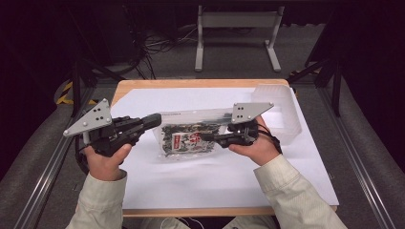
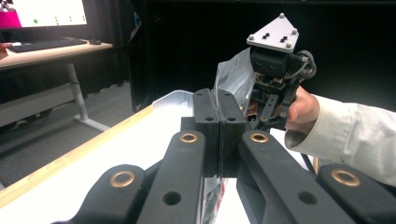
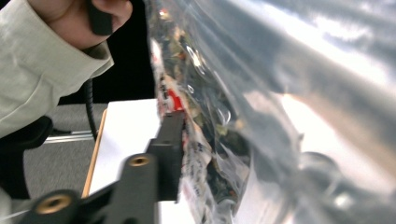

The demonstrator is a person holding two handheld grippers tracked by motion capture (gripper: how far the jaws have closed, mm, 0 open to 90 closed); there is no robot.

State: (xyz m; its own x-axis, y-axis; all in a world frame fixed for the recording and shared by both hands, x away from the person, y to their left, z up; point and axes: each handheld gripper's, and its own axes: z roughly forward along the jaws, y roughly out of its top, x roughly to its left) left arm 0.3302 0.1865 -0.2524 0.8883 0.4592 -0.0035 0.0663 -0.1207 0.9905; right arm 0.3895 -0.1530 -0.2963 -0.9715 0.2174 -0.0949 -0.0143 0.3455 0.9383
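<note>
— Over the white paper sheet point(image 1: 205, 176) on the wooden table point(image 1: 143, 85), what is hard to read?

— Quite a lot. On the clear plastic bag of dark dried food with a red label point(image 1: 191, 136), the print is too small to make out from the high view. Its left end sits behind the left gripper point(image 1: 155, 119) and its right end behind the right gripper point(image 1: 210, 137). From the right gripper view, the bag point(image 3: 280, 116) is so close that one jaw is hidden behind the film.

— Which way does the bag run?

— Its long axis lies left to right across the table, between the two hands. The left gripper view shows the silvery edge standing upright.

— And the grips?

— The left gripper point(image 2: 218, 122) has its jaws pressed together on the bag's edge point(image 2: 233, 77). The right gripper's one visible jaw point(image 3: 169, 140) lies against the film; whether the pair is clamped I cannot tell.

— Anything else?

— A translucent plastic tub point(image 1: 282, 109) sits at the far right, partly behind the right gripper's grey plate.
</note>
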